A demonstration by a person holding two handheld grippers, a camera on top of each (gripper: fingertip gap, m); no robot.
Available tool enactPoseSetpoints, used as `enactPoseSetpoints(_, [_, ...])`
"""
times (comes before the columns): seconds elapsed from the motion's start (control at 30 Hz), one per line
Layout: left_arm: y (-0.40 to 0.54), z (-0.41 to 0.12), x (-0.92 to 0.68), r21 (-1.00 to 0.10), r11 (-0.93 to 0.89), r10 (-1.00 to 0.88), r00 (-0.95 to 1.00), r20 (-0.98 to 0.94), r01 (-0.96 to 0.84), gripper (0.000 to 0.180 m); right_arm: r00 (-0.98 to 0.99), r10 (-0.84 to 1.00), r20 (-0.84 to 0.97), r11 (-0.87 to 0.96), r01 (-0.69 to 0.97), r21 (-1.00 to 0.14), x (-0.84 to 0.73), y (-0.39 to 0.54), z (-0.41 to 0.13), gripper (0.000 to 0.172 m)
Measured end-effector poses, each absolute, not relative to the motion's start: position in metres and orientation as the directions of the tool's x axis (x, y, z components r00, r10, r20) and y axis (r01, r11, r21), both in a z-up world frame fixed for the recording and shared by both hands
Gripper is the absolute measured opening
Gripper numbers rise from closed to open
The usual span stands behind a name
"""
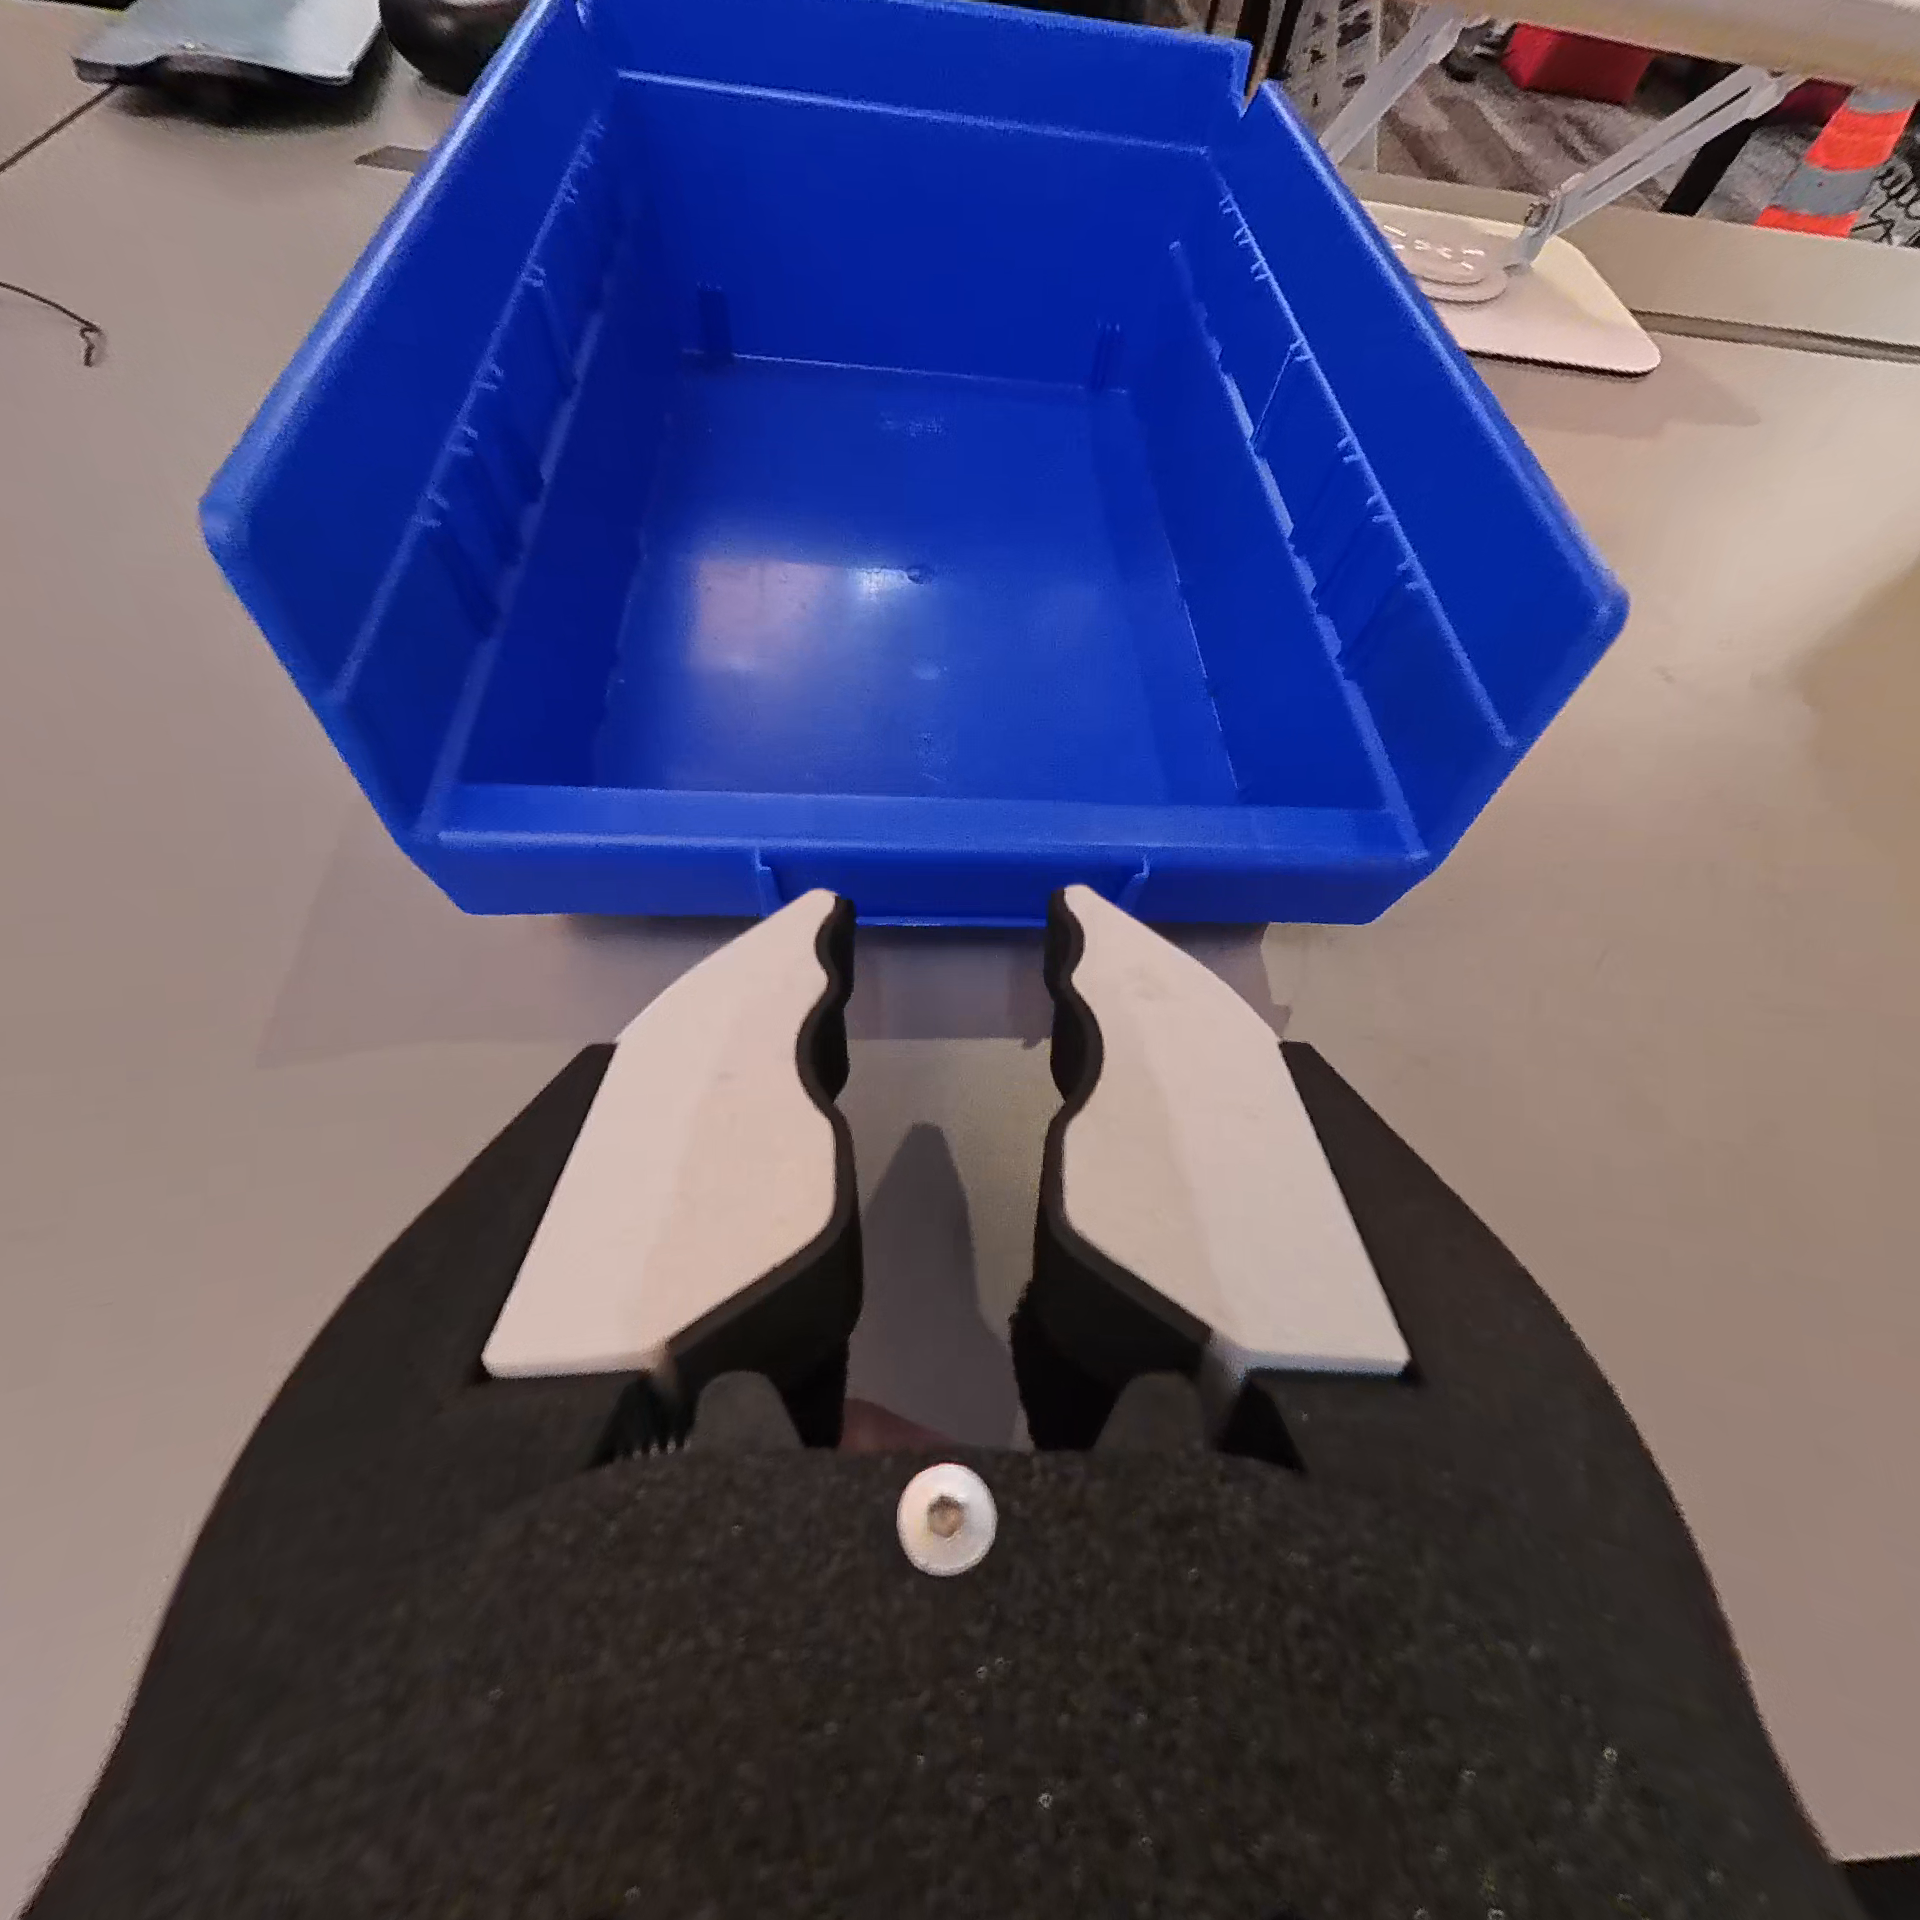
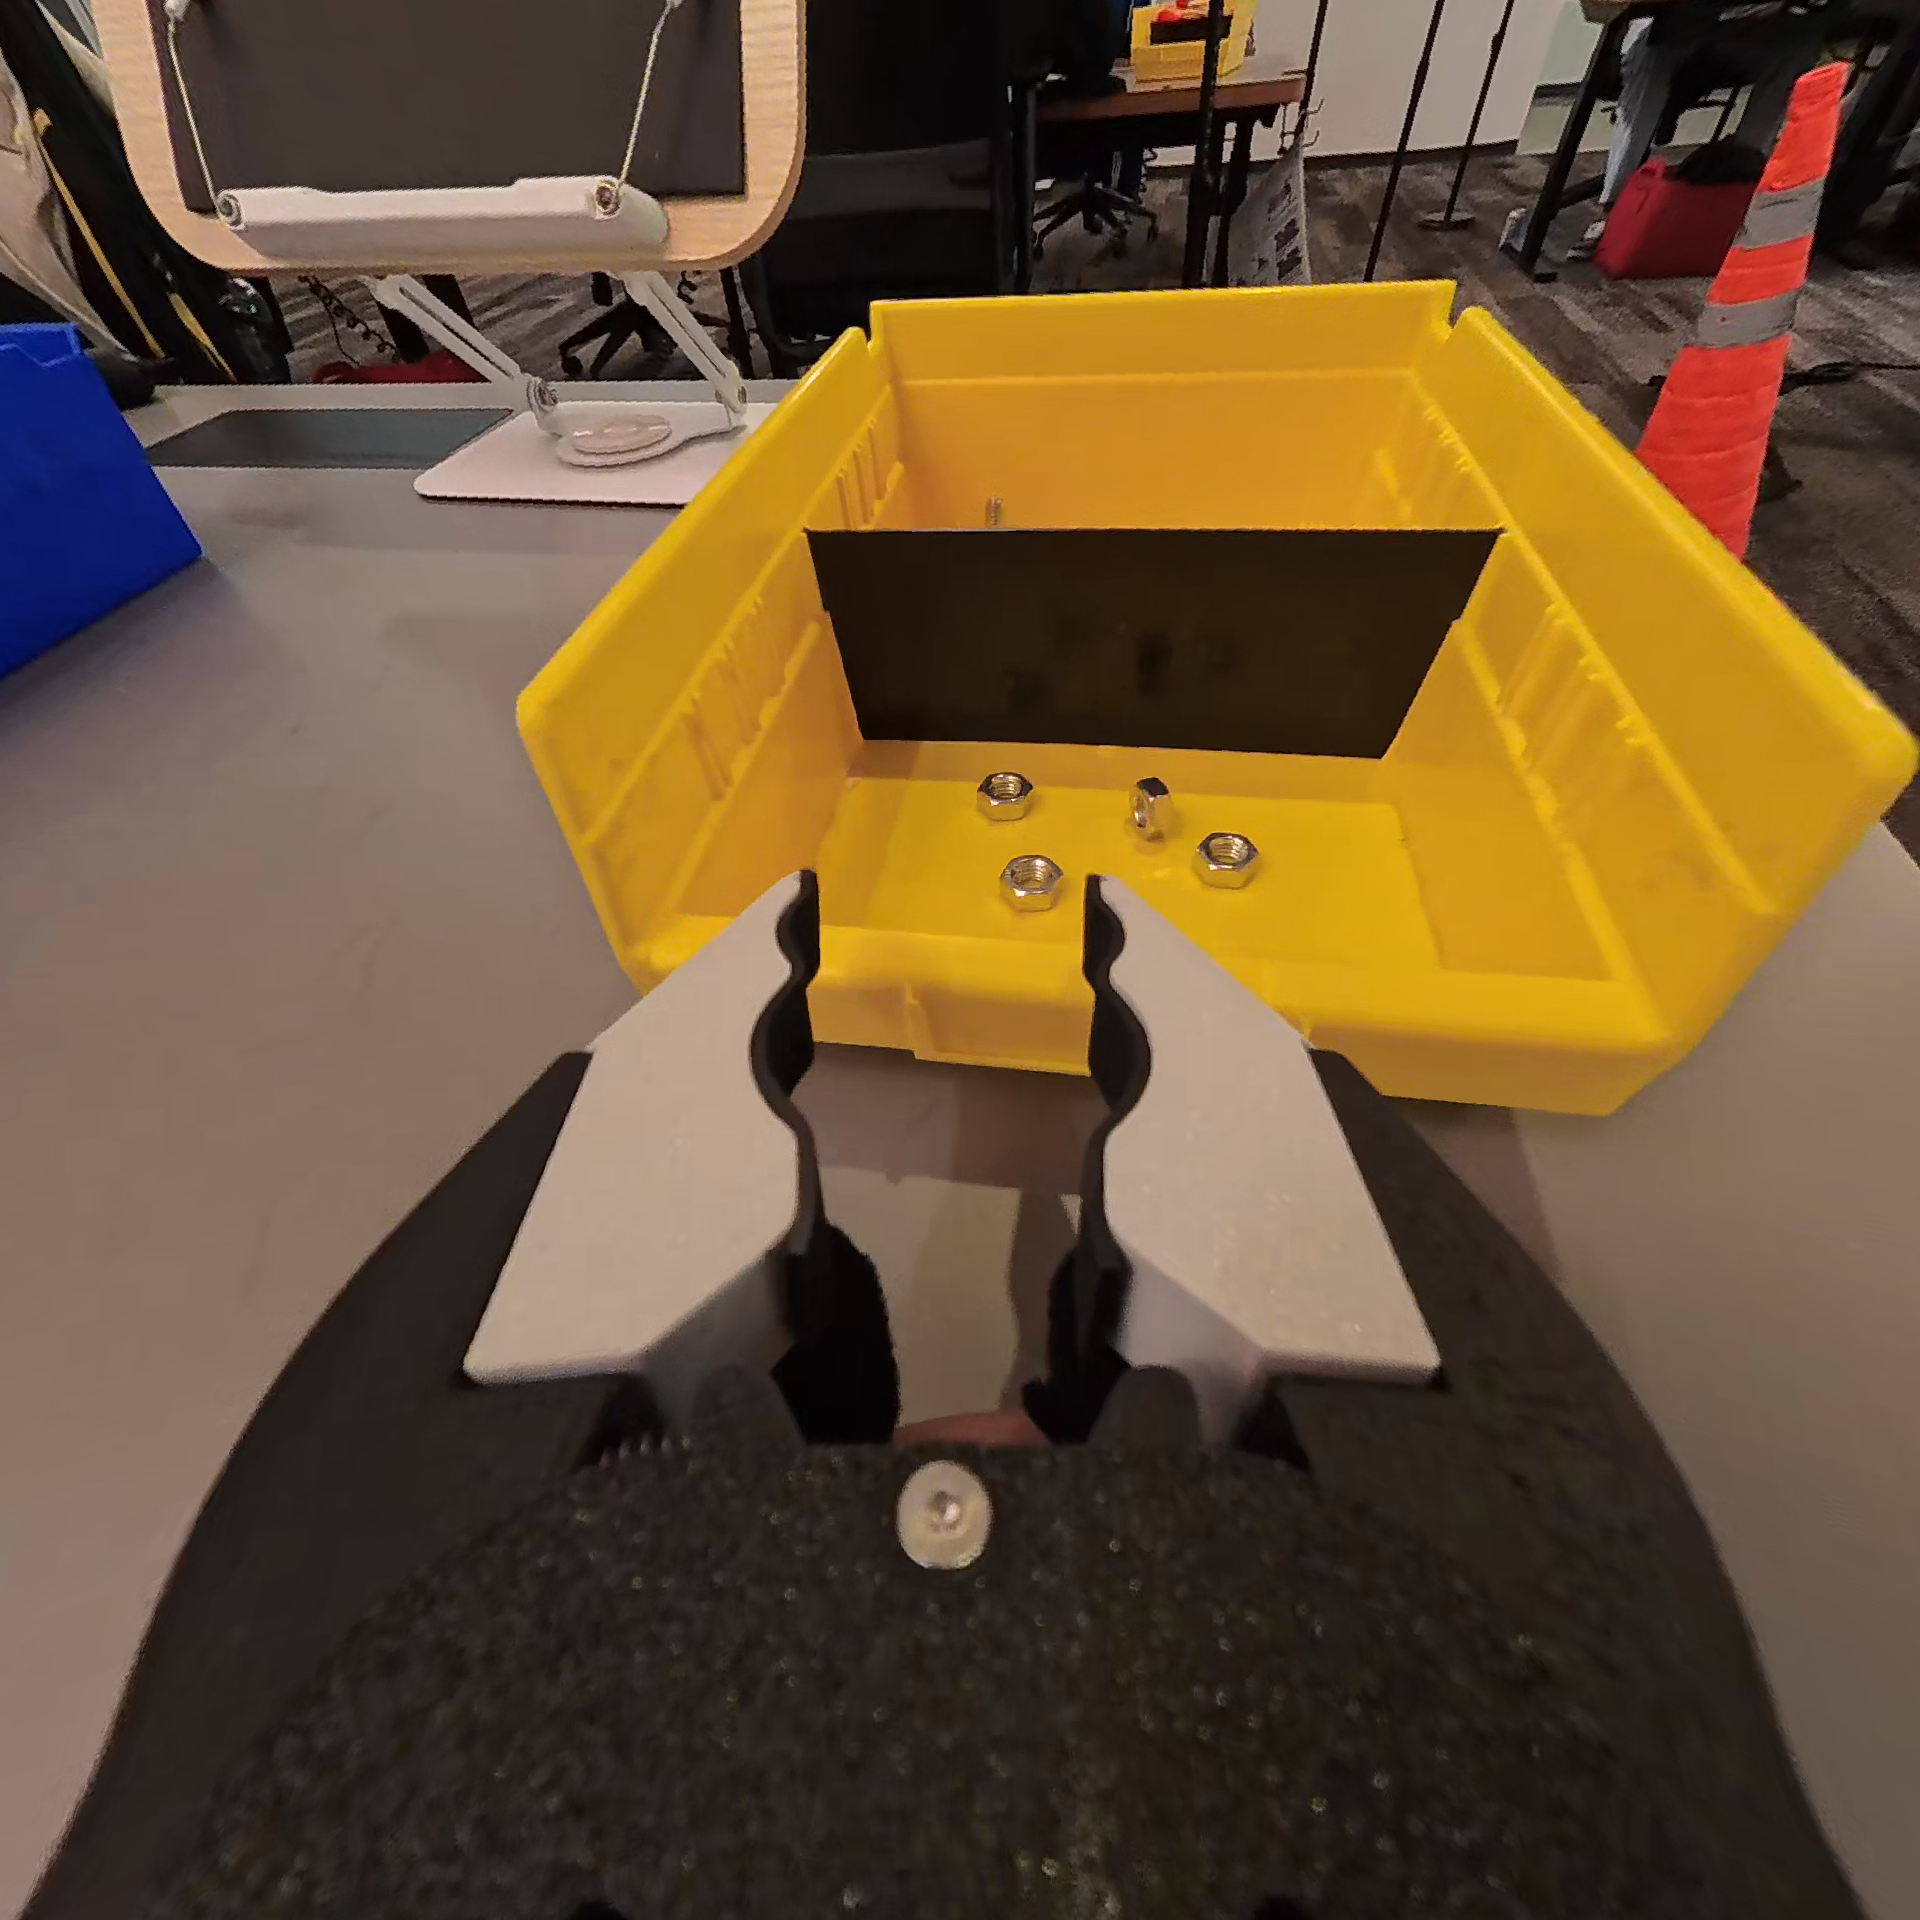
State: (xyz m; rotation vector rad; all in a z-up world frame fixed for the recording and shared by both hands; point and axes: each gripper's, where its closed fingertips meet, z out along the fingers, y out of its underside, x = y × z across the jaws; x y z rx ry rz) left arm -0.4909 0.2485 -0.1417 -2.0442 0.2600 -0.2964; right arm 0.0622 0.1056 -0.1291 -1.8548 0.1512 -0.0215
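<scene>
Left gripper (image 1: 949,914) spread with nothing between the pads, tips just before the low front wall of a blue bin (image 1: 1351,862) on the grey table (image 1: 208,831); right gripper (image 2: 951,894) spread too, bare, poised at the front lip of a yellow bin (image 2: 1507,1039), four steel nuts (image 2: 1031,883) lying ahead of its black divider (image 2: 1132,644)

Left gripper (image 1: 948,909) has its jaws parted with nothing between them, tips right at the low front lip of a big blue plastic storage bin (image 1: 1455,499) that sits on the grey bench (image 1: 208,831). Toward the far right edge there's a white flat stand base (image 1: 1538,312), and an orange cone (image 1: 1839,156) beyond the bench.
</scene>
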Motion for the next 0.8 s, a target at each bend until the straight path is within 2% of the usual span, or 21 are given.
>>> enactPoseSetpoints(0.3, [0.247,-0.145,-0.492,-0.874,-0.483,-0.303,0.946,0.115,-0.049,0.035,0.993,-0.100,-0.059,-0.278,-0.085,-0.957,0.057,0.106,-0.128,0.051])
enactPoseSetpoints(0.5, [0.242,-0.126,-0.467,-0.909,-0.417,-0.397,0.902,0.167,-0.015,0.033,0.996,0.087,-0.031,-0.192,-0.014,-0.981,-0.004,0.111,-0.108,0.055])
enactPoseSetpoints(0.6, [0.238,-0.121,-0.454,-0.923,-0.382,-0.433,0.889,0.148,-0.032,0.033,0.996,0.068,-0.050,-0.241,-0.032,-0.970,-0.027,0.132,-0.118,0.083])
enactPoseSetpoints(0.7, [0.233,-0.121,-0.438,-0.927,-0.369,-0.480,0.868,0.128,-0.068,0.033,0.998,-0.035,-0.044,-0.273,-0.052,-0.961,-0.029,0.154,-0.128,0.088])
enactPoseSetpoints(0.77, [0.229,-0.122,-0.427,-0.930,-0.356,-0.511,0.853,0.109,-0.095,0.033,0.999,-0.028,-0.035,-0.302,-0.042,-0.952,-0.037,0.162,-0.133,0.087])
enactPoseSetpoints(0.8, [0.226,-0.123,-0.421,-0.931,-0.346,-0.531,0.842,0.093,-0.115,0.033,0.999,-0.003,-0.042,-0.301,-0.041,-0.953,-0.045,0.164,-0.133,0.097])
